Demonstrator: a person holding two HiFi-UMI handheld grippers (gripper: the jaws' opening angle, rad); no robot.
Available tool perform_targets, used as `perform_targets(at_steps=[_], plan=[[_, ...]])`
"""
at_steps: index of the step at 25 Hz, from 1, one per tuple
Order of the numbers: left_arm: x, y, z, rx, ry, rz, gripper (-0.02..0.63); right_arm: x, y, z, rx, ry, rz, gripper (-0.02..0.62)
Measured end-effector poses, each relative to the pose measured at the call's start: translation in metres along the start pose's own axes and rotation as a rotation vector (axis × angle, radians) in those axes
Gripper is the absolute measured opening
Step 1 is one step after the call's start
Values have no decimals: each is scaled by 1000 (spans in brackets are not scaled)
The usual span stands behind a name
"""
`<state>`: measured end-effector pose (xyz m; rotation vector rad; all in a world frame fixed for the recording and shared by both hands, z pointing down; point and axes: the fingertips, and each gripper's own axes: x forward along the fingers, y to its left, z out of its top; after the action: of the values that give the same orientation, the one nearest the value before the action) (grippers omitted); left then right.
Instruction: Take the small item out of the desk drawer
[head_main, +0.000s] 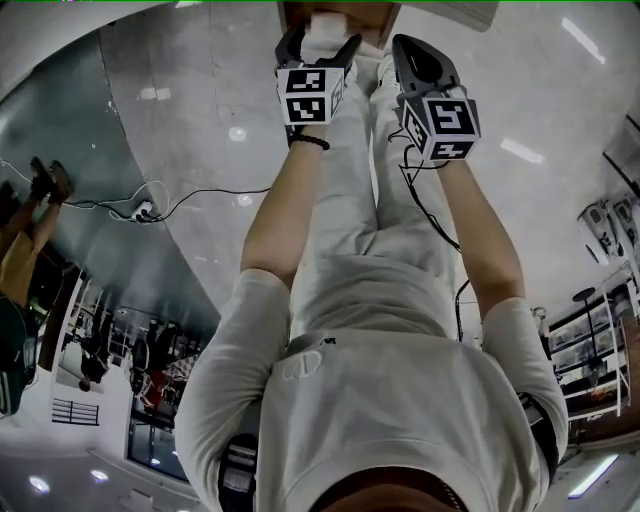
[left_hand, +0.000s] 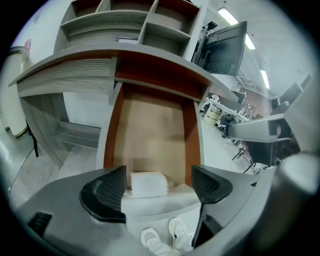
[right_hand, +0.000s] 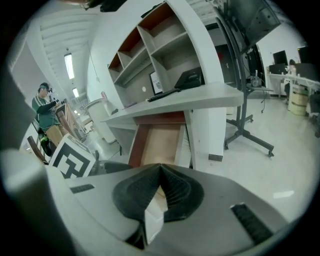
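The desk drawer (left_hand: 111, 135) stands pulled out, its brown floor bare but for a small white roll-shaped item (left_hand: 149, 184) lying just behind the front edge. My left gripper (left_hand: 159, 175) is open, its black pads wide apart on either side of the item; the item sits closer to the left pad (left_hand: 106, 192). In the head view the left gripper (head_main: 320, 40) hovers over the white item (head_main: 325, 25) at the top edge. My right gripper (right_hand: 160, 167) is shut, pads meeting at the tips, aimed at the drawer (right_hand: 157, 145) from the right side (head_main: 405, 45).
Above the drawer is the grey desk top (right_hand: 200, 95) with open shelves (left_hand: 125, 20). A monitor on a wheeled stand (right_hand: 245, 125) is to the right of the desk. A person (right_hand: 45, 107) stands far left. My shoes (left_hand: 160, 235) are below the drawer front.
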<state>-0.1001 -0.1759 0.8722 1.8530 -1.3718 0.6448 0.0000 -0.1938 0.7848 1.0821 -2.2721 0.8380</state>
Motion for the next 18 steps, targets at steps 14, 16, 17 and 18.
perform_targets(at_steps=[14,16,17,18], plan=[[31,16,-11,-10,88,97,413,17,-13,-24,61,-2,5,0],[33,19,-15,0,115,116,413,19,-14,-27,68,1,4,0],[34,20,-17,6,130,125,413,19,-14,-28,72,2,3,0],[35,22,-19,10,144,136,413,20,-14,-29,76,2,1,0]])
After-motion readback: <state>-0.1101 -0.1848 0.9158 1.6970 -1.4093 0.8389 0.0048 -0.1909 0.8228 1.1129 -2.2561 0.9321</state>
